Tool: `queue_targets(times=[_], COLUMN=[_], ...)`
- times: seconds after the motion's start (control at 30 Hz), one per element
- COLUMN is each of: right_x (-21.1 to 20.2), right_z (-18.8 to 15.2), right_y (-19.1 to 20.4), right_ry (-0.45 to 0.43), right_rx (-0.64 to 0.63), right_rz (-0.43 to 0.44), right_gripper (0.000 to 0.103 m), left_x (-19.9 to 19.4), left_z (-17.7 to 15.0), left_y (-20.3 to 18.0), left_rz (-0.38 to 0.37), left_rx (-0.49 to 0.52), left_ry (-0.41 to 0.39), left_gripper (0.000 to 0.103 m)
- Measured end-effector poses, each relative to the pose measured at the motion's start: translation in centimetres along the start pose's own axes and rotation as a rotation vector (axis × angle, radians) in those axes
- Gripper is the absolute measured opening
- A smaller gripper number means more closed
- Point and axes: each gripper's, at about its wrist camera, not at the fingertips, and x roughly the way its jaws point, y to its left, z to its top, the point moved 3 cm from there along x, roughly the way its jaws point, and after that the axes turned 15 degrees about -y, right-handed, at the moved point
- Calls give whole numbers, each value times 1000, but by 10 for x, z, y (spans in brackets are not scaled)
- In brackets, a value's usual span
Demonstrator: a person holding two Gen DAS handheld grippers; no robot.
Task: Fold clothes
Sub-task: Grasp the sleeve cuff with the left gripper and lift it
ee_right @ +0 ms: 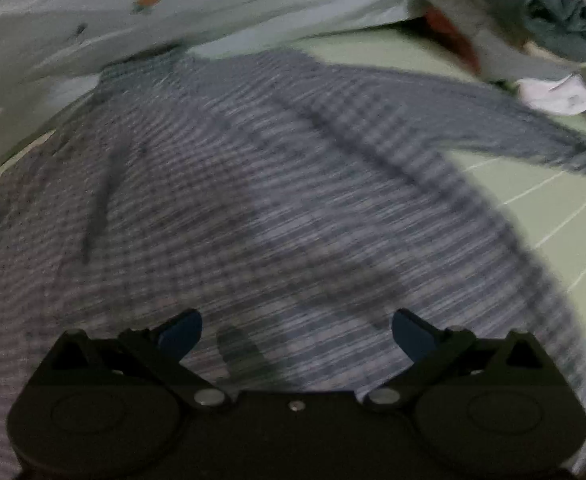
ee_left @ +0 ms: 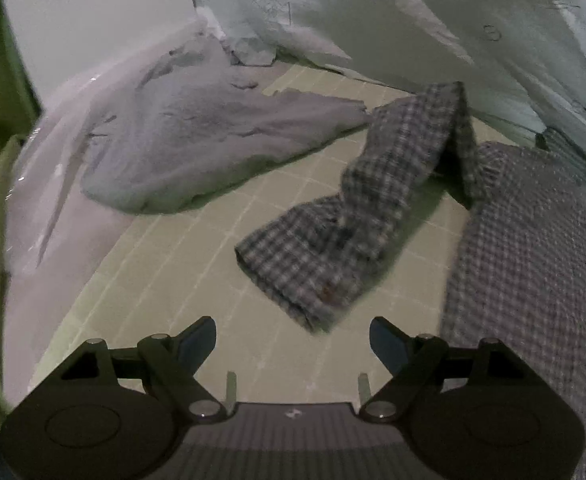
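A blue-and-white checked shirt lies spread on a pale green gridded sheet. In the left wrist view its left sleeve (ee_left: 333,240) lies twisted and partly raised, with the cuff nearest me, and the body (ee_left: 533,260) fills the right side. My left gripper (ee_left: 293,340) is open and empty, just short of the cuff. In the right wrist view the shirt body (ee_right: 253,200) fills the frame, its other sleeve (ee_right: 493,120) stretched to the right. My right gripper (ee_right: 297,332) is open and empty above the body.
A crumpled lavender garment (ee_left: 197,132) lies left on the sheet (ee_left: 165,280). A pale bedsheet or pillow (ee_left: 413,12) rises behind. In the right wrist view a pile of folded clothes (ee_right: 533,28) sits at the back right, by the green sheet (ee_right: 553,208).
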Motion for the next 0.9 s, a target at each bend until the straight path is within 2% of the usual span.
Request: queue_targets(times=[0.07,0.2,0.27,0.3,0.33,0.37,0.4,0.47,0.53,0.6,0.77,0.9], right_x=[1,3,3,2,2,2,3,3,3,2,0,0], right_z=[-8,-15,-18,-18,-18,-17,-17,-17,-18,-19,-20,-20], right_y=[21,47,54,54,55,54,54,55,57,58,57,56], right_ry=[22,15,8,10,15,22,31,42,42,38,41,40], right_rx=[19,-29,-33,-23,-16,-9,1,18,29,37,39,38], right_rz=[3,-53,-76,-87,-95,-103,-114,-134,-150,-162,-162,-162], right_gripper=[103,103,103,103,103,103,103,103,103,103,103,103], left_x=[18,55,65,67,70,73,76,79,79,79,58,35], left_z=[5,14,15,16,16,16,16,15,16,18,39,65], left_y=[7,20,21,21,21,21,21,20,23,30,64,102], left_rz=[-7,-13,-30,-41,-53,-65,-77,-95,-105,-115,-48,32], left_rx=[-5,-20,-14,-9,-3,2,7,35,45,38,45,36], left_ry=[12,39,43,45,47,49,50,46,34,23,-70,-152], left_gripper=[84,84,81,76,59,51,48,22,7,4,3,3])
